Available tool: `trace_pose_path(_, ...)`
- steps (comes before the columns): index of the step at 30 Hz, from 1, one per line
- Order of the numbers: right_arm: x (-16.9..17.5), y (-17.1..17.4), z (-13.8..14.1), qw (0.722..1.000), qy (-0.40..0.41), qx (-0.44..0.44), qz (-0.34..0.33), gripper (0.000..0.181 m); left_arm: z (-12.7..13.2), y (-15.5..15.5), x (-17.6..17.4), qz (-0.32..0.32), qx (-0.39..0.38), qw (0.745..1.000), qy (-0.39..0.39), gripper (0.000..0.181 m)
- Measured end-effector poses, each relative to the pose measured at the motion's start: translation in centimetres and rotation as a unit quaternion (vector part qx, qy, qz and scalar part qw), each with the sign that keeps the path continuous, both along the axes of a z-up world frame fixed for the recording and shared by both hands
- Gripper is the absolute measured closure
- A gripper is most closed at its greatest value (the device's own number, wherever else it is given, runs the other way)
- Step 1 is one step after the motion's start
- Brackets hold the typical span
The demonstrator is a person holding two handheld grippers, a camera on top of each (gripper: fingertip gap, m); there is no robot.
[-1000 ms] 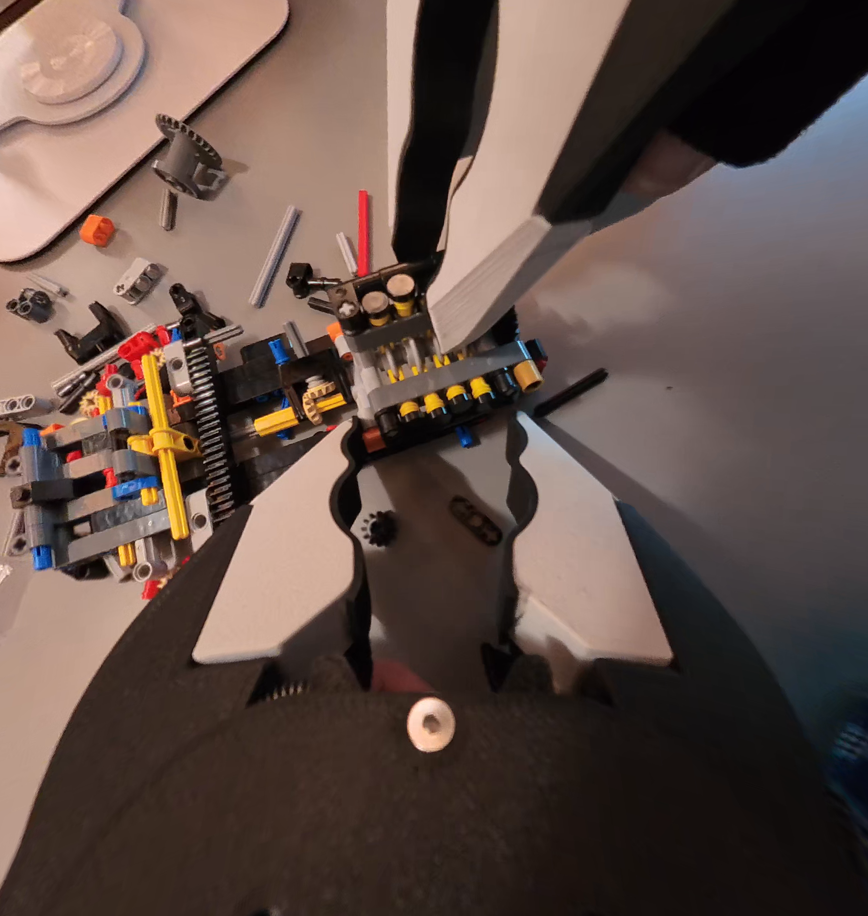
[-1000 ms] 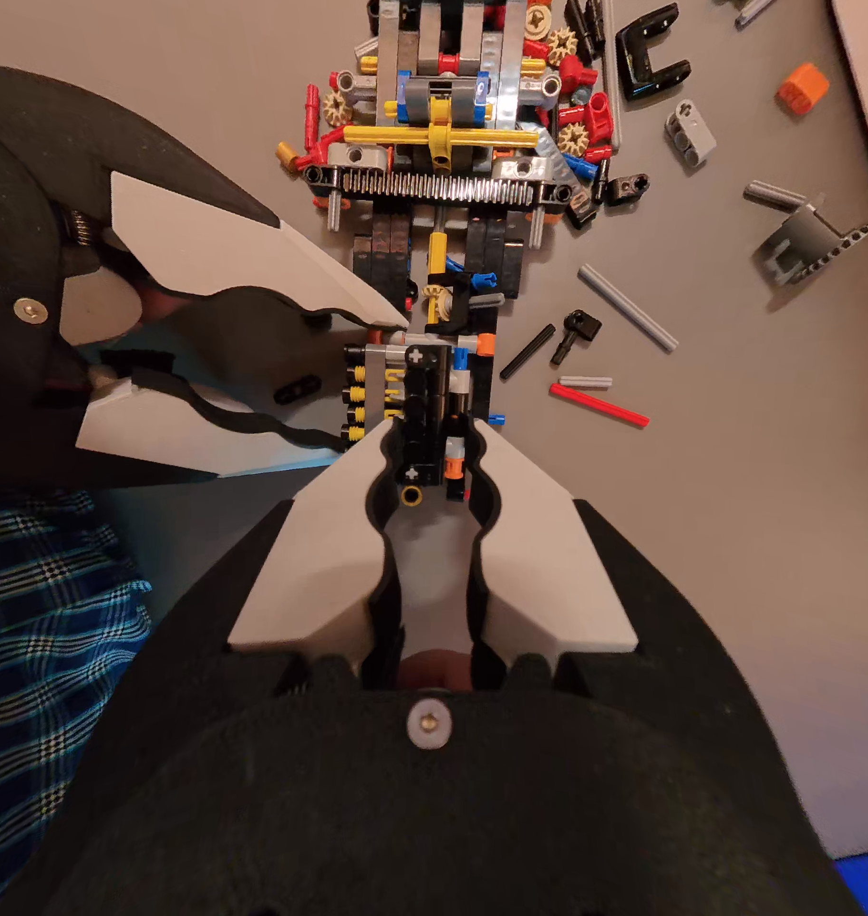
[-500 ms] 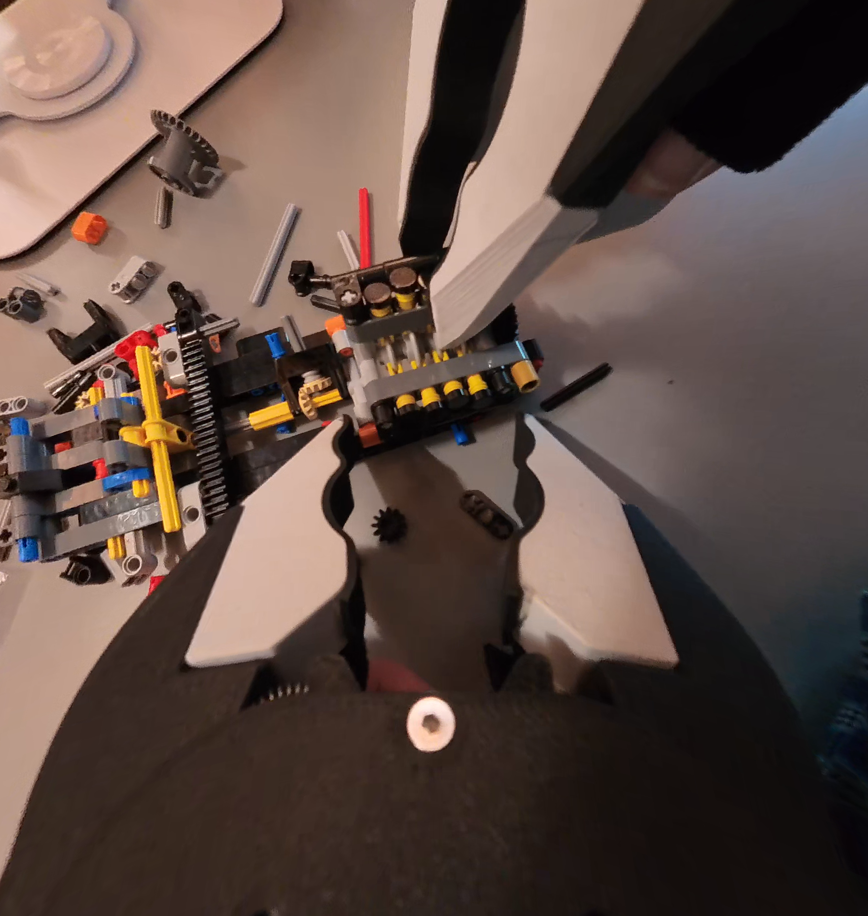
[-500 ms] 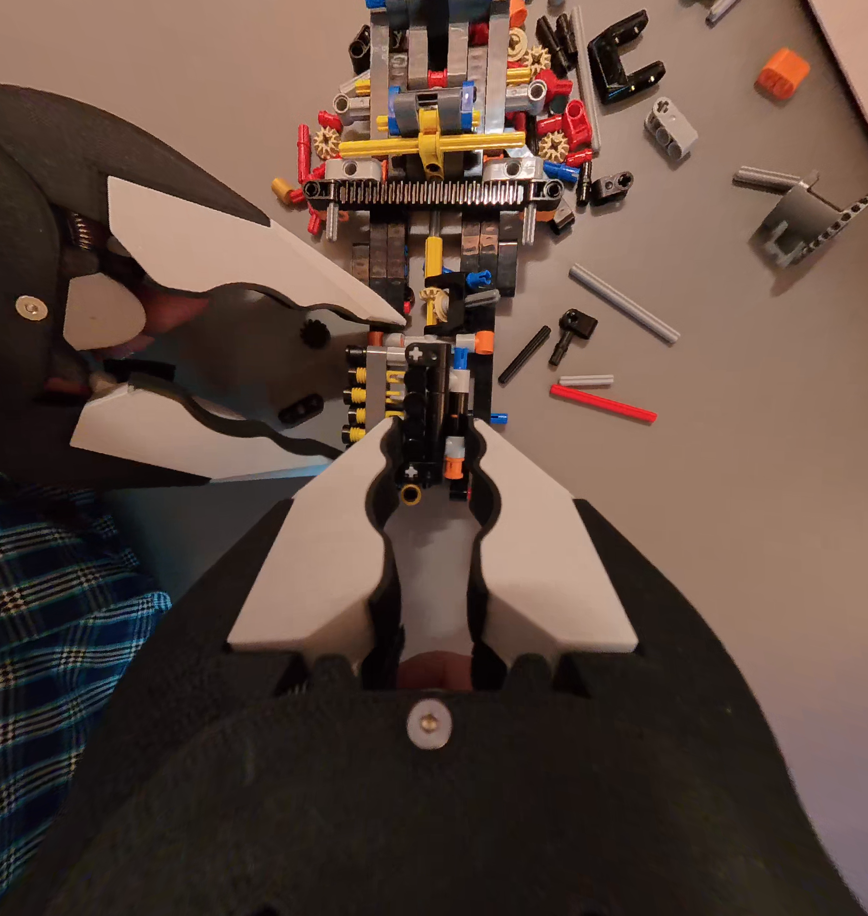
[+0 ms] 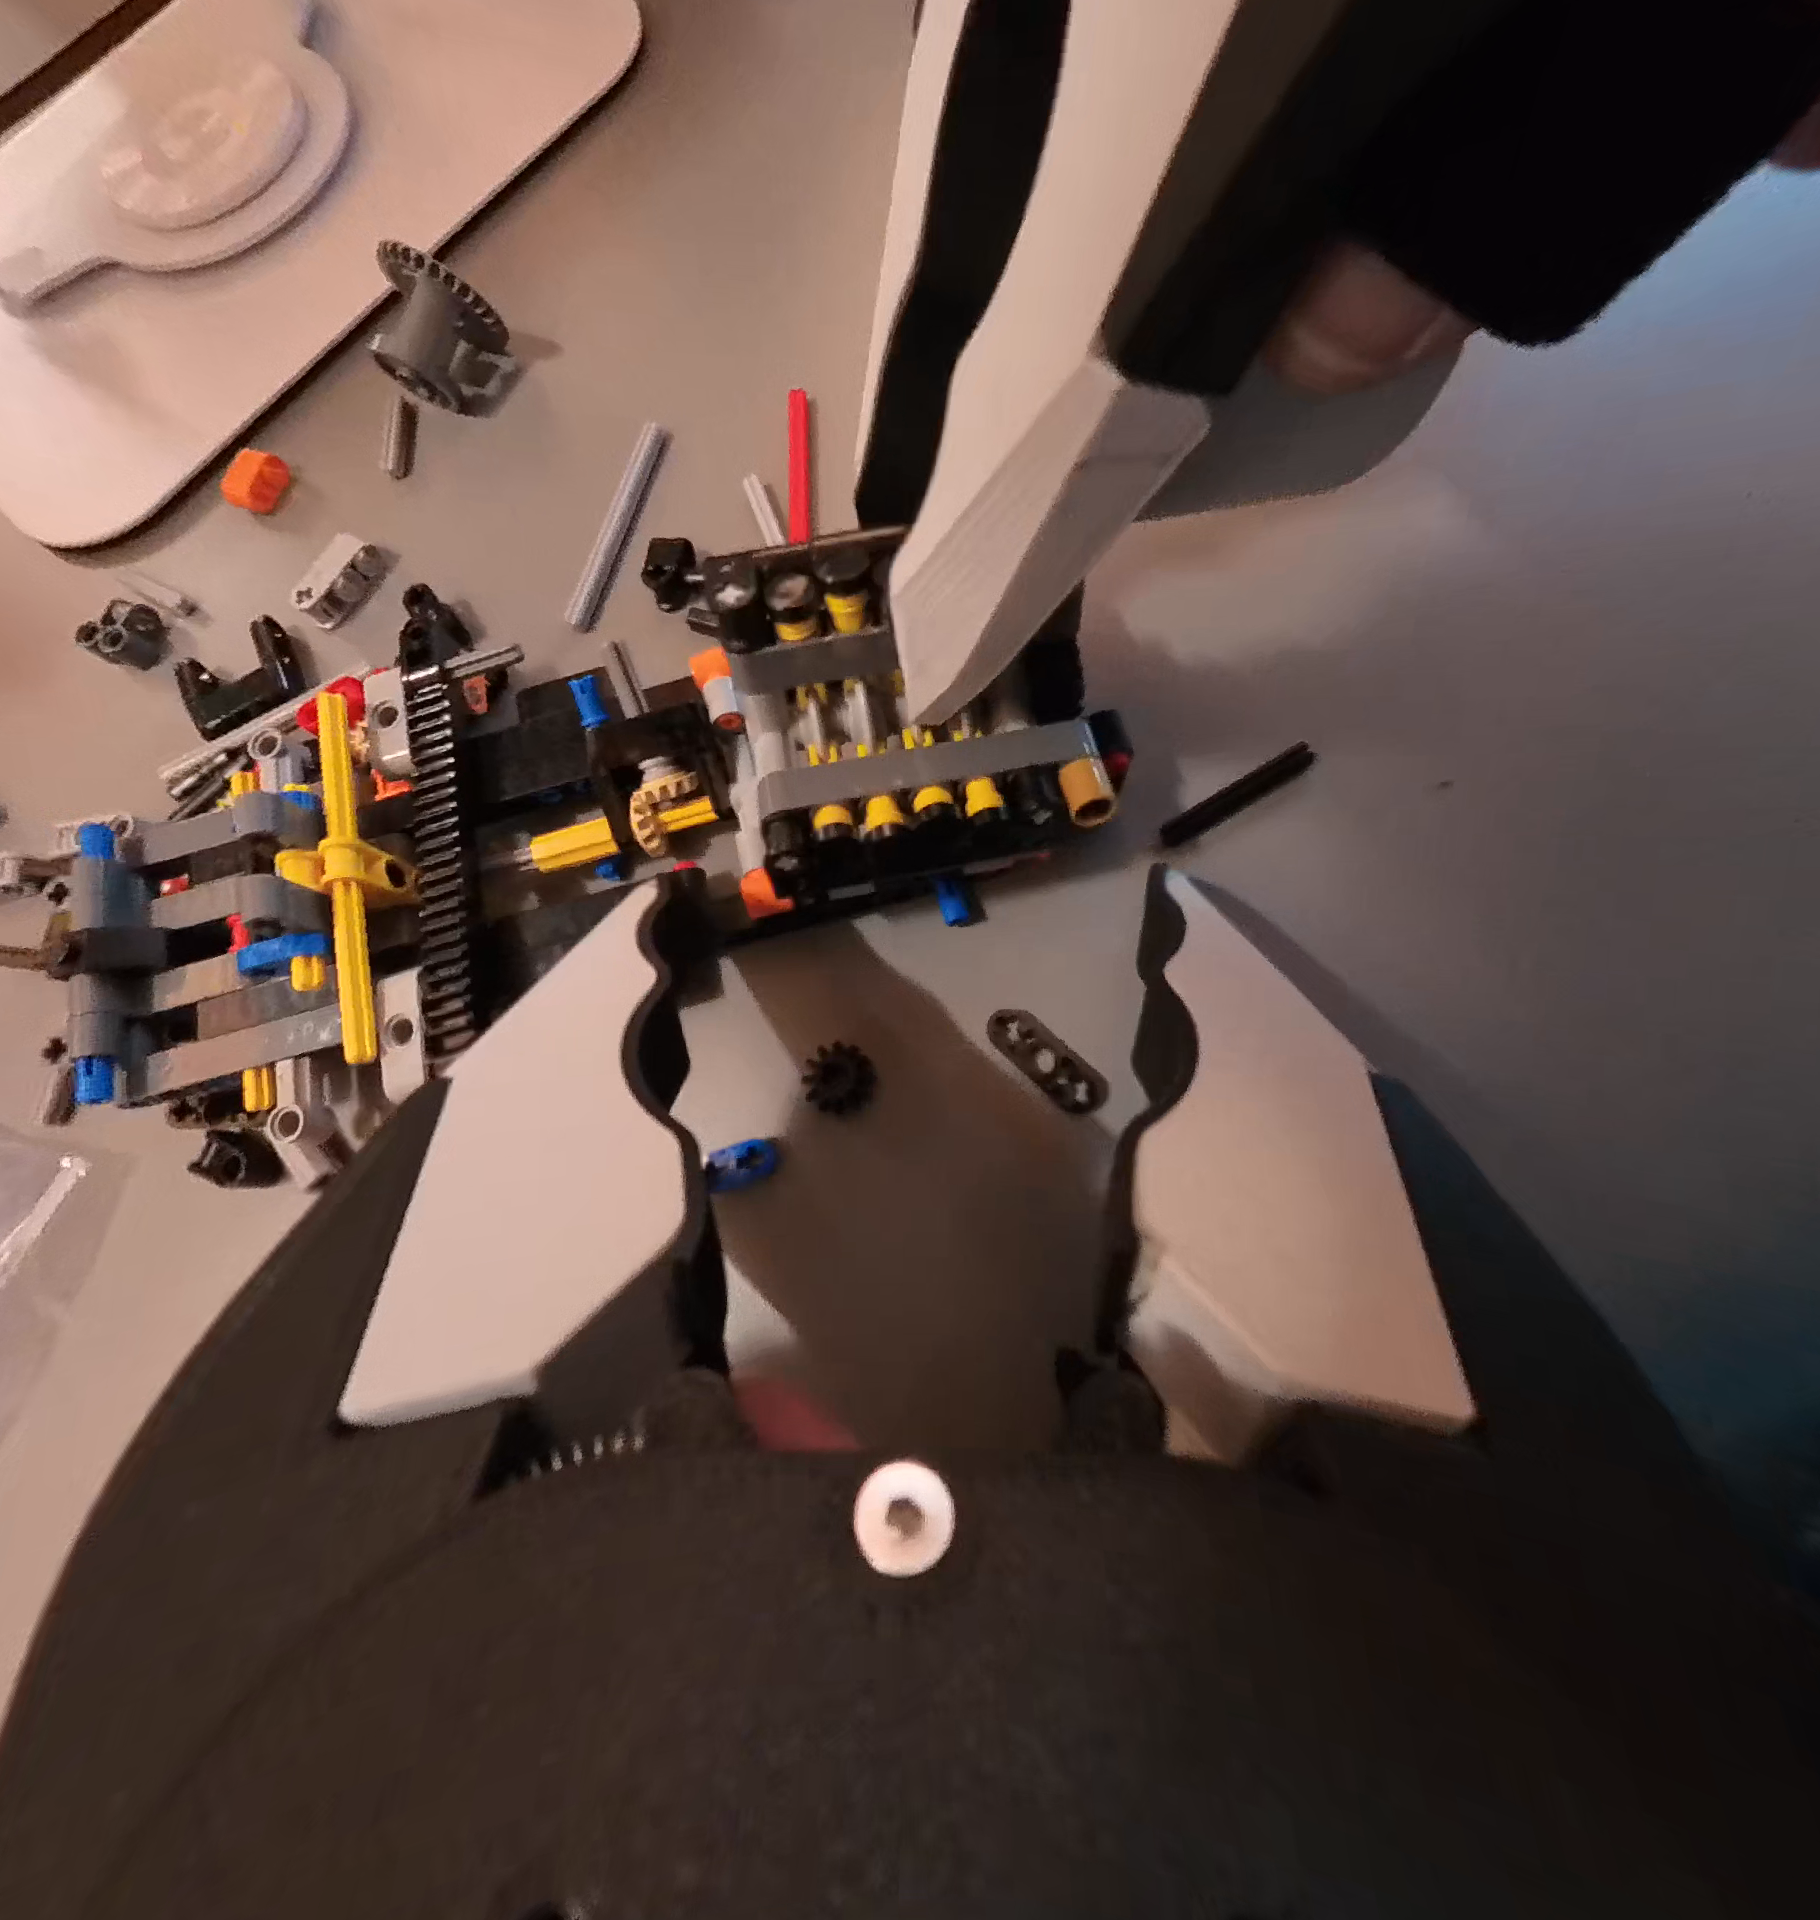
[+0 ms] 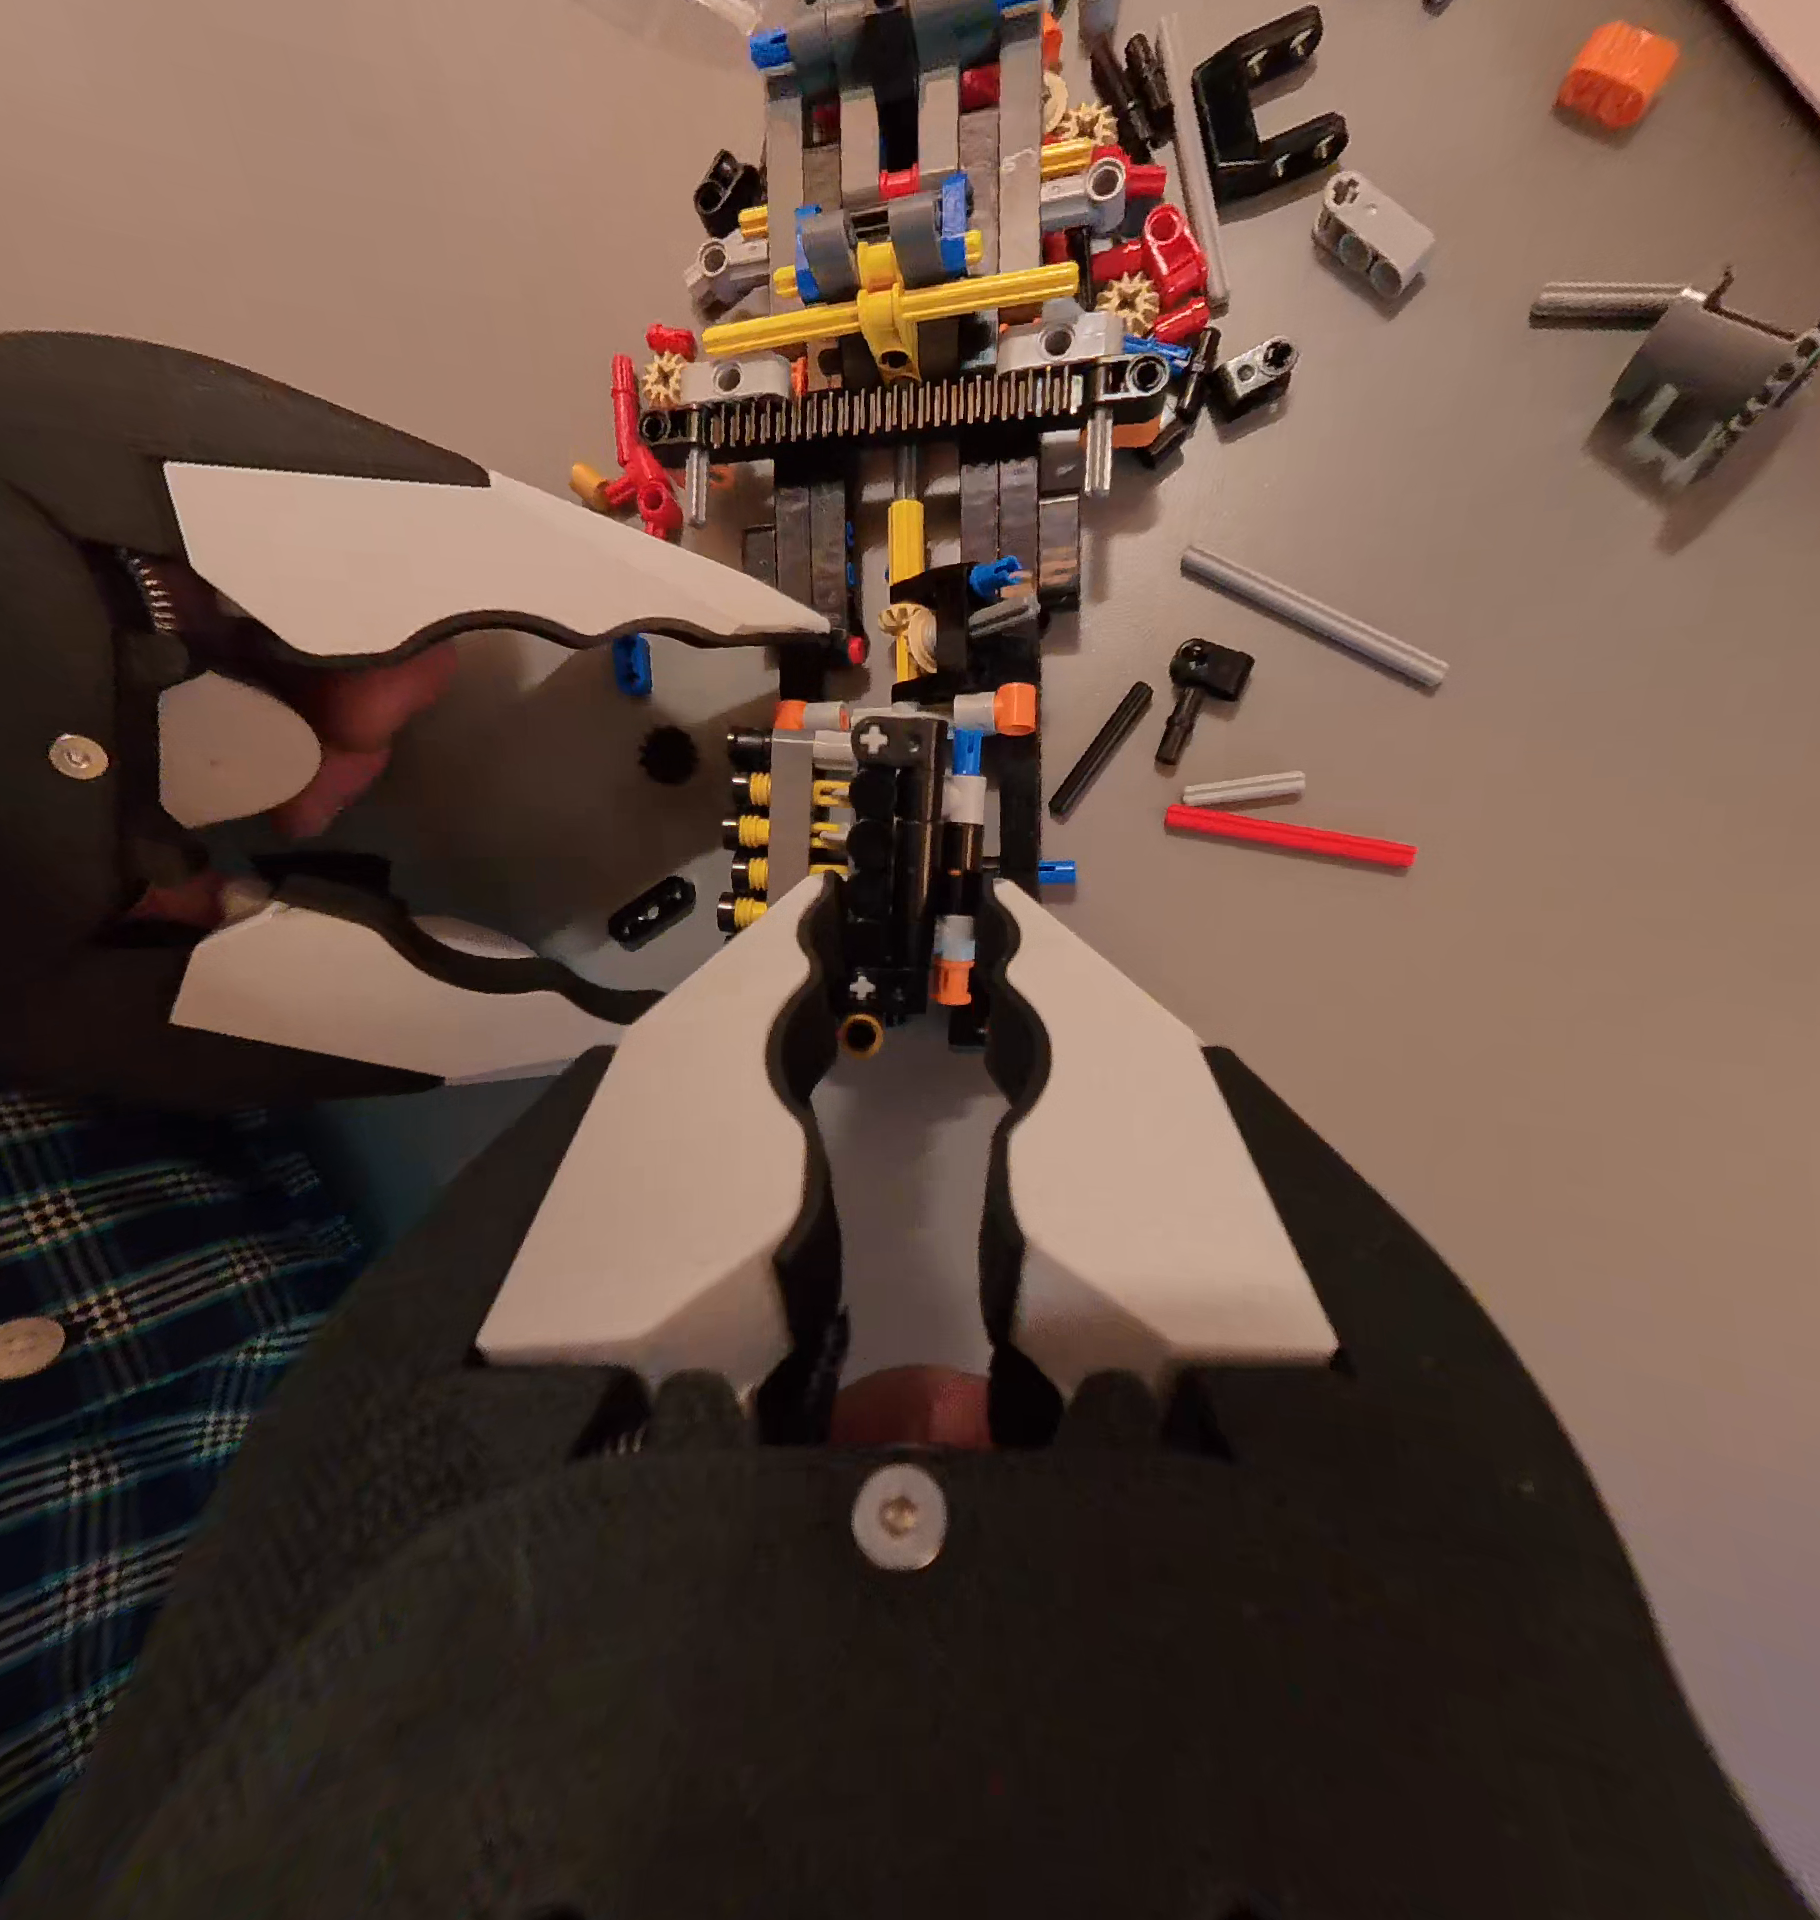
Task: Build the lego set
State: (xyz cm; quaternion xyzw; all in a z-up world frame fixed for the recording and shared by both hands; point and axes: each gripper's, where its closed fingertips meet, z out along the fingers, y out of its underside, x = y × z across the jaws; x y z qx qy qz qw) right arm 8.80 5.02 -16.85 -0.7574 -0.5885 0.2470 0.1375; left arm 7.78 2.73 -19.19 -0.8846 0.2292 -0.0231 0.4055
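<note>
Grey tabletop [image 6: 1508, 1143] carries the lego build [image 6: 906, 395], a long chassis of dark beams with a black toothed rack [image 6: 885, 416] across it and a yellow axle [image 6: 885, 301] just beyond that. At the near end of the build sits the engine block [image 5: 916, 790] with its rows of yellow pistons, and my right gripper [image 6: 906, 935] is clamped narrowly on that block, one finger on each side of its black upper beam. My left gripper [image 5: 906, 904] is spread wide and holds nothing; its fingertips sit just short of the block's side, one tip nearly touching the chassis. Between my left fingers, on the bare table, lie a small black gear [image 5: 838, 1075], a short black beam with holes [image 5: 1046, 1058] and a blue pin [image 5: 740, 1162]. Loose parts are scattered past the build: a red axle [image 6: 1290, 836], a long light-grey axle [image 6: 1311, 618], a black axle [image 6: 1098, 748], an orange bush [image 6: 1612, 73] and a grey bevel-gear housing [image 6: 1716, 374]. A pale flat board [image 5: 210, 239] lies at the far corner in the left wrist view.
</note>
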Motion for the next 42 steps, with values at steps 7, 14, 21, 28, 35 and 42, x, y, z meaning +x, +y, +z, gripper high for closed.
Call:
trace_pose_path(7,-0.1,0.0,-0.1,1.0,0.011,-0.009,-0.01,0.159,0.1,0.4,0.2,0.005,0.006,1.0,0.01,0.115)
trace_pose_path(14,-0.2,0.1,-0.1,1.0,0.019,-0.013,-0.013,0.159,0.1,0.7,-0.2,0.018,0.008,1.0,0.015,0.123)
trace_pose_path(21,-0.2,0.2,-0.1,1.0,0.019,-0.018,-0.003,0.159,0.1,0.6,-0.2,0.019,0.011,1.0,0.021,0.123)
trace_pose_path(28,-0.1,0.5,0.4,0.999,0.021,0.009,0.035,0.153,0.1,0.6,-0.2,0.018,0.01,1.0,0.019,0.123)
trace_pose_path(35,-0.5,0.8,1.9,0.996,0.052,0.002,0.078,0.156,0.1,0.6,-0.2,0.014,0.008,1.0,0.016,0.123)
trace_pose_path(42,-0.9,1.1,0.9,0.994,0.04,0.033,0.091,0.166,0.1,0.6,-0.1,0.013,0.008,1.0,0.015,0.123)
